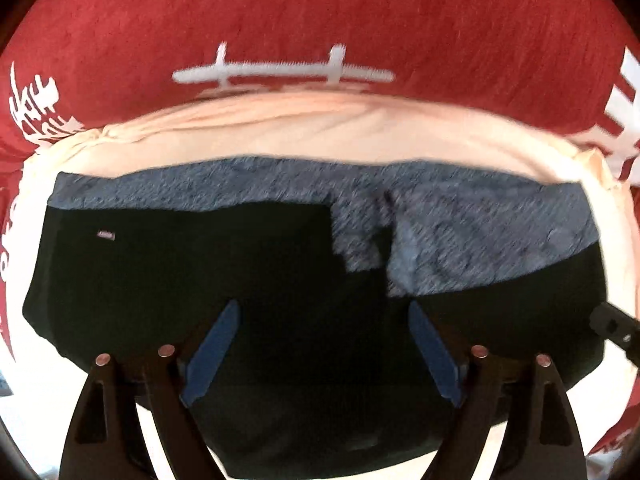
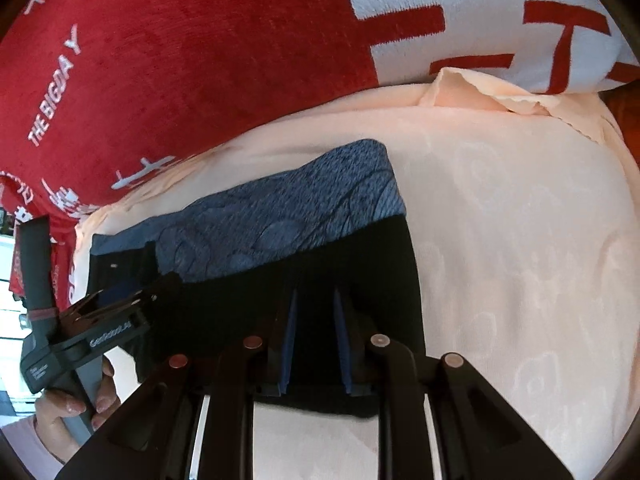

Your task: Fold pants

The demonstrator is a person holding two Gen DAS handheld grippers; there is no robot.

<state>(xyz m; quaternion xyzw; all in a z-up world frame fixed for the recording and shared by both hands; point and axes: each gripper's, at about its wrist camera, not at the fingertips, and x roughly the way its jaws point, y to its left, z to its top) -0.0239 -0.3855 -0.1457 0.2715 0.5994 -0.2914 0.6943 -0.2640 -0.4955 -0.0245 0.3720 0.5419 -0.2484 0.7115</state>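
1. Black pants [image 1: 200,280] with a grey-blue waistband lie folded into a compact rectangle on a peach sheet [image 1: 280,128]; a red blanket [image 1: 320,12] with white print lies beyond it.
2. Left hand-held gripper [image 1: 320,348] points down over the middle of the bundle with jaws wide apart and nothing between them. It's free.
3. Right hand-held gripper [image 2: 316,344] is at the pants' near right edge, jaws narrow. Black cloth fills the gap, but I can't tell if the pads are actually pinching it.
4. Judgement: the fold is mostly done; what's left is one more fold or squaring up the edges.
5. To do it well: confirm the right grip catches all layers before lifting, or the top layer will peel off alone.
6. Use the left one to pin the centre flat while the right carries the edge over.
7. Lay the edge down aligned with the waistband, keep the lift low, then release.
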